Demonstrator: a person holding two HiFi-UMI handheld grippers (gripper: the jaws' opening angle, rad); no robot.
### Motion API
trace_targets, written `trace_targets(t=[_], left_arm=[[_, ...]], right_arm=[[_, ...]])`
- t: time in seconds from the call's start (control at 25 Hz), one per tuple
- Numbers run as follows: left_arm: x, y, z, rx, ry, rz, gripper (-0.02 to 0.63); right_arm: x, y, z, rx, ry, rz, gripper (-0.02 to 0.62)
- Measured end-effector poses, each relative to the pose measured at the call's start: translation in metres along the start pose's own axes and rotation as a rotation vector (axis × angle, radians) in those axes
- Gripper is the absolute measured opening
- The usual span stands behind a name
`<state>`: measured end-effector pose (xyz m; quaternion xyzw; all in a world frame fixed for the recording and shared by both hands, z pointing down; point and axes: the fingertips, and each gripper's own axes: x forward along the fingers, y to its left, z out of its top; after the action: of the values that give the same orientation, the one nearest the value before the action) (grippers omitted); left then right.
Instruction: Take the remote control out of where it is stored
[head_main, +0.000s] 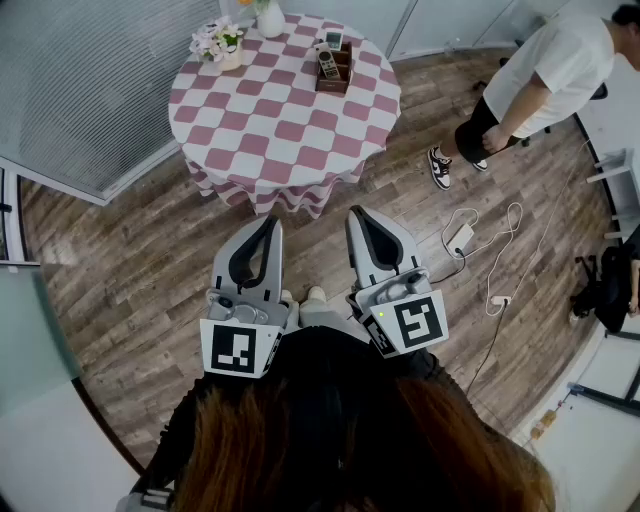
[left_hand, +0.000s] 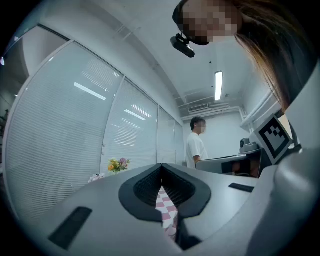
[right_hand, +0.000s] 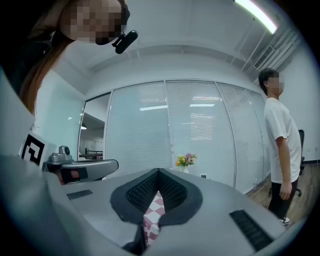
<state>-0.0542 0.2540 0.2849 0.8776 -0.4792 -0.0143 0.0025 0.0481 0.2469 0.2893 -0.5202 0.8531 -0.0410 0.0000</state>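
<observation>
Closest in, the person holds the 2 grippers side by side and level in front of the body, both aimed toward the table ahead. This looks like a carrying pose for the walk up, not a reach. The left gripper (head_main: 268, 224) is clenched, its ribbed pads meeting at the tips with nothing caught in the hollow behind them, where only checked cloth shows through. The right gripper (head_main: 359, 214) is clenched the same way and just as empty. Neither is set up to grasp anything yet.

Between the grippers and the table lies bare plank floor (head_main: 130, 260), so the approach looks free. White cables (head_main: 482, 232) trail off to the right, out of the direct line.

The round table (head_main: 280, 115), draped in a pink-and-white checked cloth, is well apart from both grippers. A flower bunch (head_main: 218, 40) stands at the tabletop's far left edge, clear of the target. The remote control (head_main: 327, 66) stands in a small wooden organiser box (head_main: 347, 62) near the tabletop's far right edge, with its top sticking out for a pinch from above. The far-side position probably means leaning over or stepping round.

Beyond, at the right, a bystander (head_main: 550, 75) in a white T-shirt stands apart from the table.
</observation>
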Motion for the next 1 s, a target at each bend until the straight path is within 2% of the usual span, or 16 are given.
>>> trace_targets(t=[0.68,1.0], left_arm=[[0.03,-0.012,-0.004,-0.011,0.008,0.044,0.009],[0.045,-0.012,-0.002,0.013,-0.017,0.074,0.009]], right_arm=[[0.008,-0.034,0.003,0.019,0.001,0.05,0.014],[0.014,-0.051,0.004,0.02,-0.015,0.09,0.014]])
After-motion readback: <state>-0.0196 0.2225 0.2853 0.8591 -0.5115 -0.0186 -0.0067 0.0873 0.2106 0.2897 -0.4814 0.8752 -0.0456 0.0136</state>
